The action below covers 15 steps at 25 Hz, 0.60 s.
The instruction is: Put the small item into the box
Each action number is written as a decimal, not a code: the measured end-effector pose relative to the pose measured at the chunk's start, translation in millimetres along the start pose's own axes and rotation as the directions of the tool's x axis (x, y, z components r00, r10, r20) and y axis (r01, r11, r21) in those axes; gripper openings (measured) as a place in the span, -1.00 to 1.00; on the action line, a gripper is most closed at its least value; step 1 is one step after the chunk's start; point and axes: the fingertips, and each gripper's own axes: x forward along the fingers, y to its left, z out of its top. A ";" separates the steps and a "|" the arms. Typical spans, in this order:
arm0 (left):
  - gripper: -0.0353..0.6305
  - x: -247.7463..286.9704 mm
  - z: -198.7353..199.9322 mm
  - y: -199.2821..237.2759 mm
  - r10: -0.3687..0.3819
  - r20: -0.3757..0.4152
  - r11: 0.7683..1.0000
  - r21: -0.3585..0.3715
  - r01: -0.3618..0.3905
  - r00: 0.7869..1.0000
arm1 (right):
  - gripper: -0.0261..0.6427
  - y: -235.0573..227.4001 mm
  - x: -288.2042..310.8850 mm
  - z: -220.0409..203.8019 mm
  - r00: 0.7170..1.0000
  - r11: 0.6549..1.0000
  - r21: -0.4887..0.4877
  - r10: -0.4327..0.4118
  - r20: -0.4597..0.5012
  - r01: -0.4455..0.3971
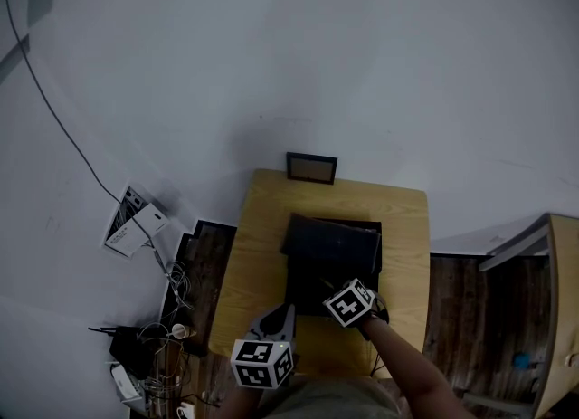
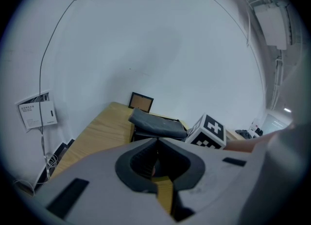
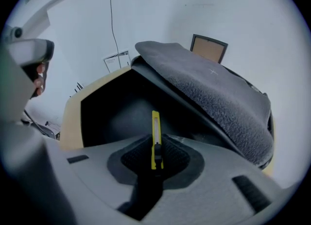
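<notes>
The right gripper (image 3: 155, 144) tips steeply down over the open mouth of the black rectangular box (image 3: 112, 117), which sits on the light wooden counter (image 1: 262, 245). Its grey felt-lined lid (image 3: 214, 93) is propped up and back, so the dark interior lies clear beneath. This pose seems meant to bring the small item straight above the cavity for release. That item, a slim yellow plastic utility knife (image 3: 155, 122), is not yet in the box. It stands edge-on between the jaws, which are narrowly apart and clamped on its lower half, while the upper half projects toward the box's inside. The left gripper (image 2: 156, 142) hangs low near the counter's near edge, short of the box and angled toward it, apparently kept out of the way. Its jaws meet at the tips with nothing between them, only the hollow behind the pads showing a strip of counter.
</notes>
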 end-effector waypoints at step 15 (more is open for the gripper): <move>-0.88 -24.5 -4.8 -9.6 -0.008 0.024 1.000 0.014 0.008 1.000 | -0.53 22.2 -69.2 27.3 0.949 0.993 0.119 -0.031 0.313 -0.007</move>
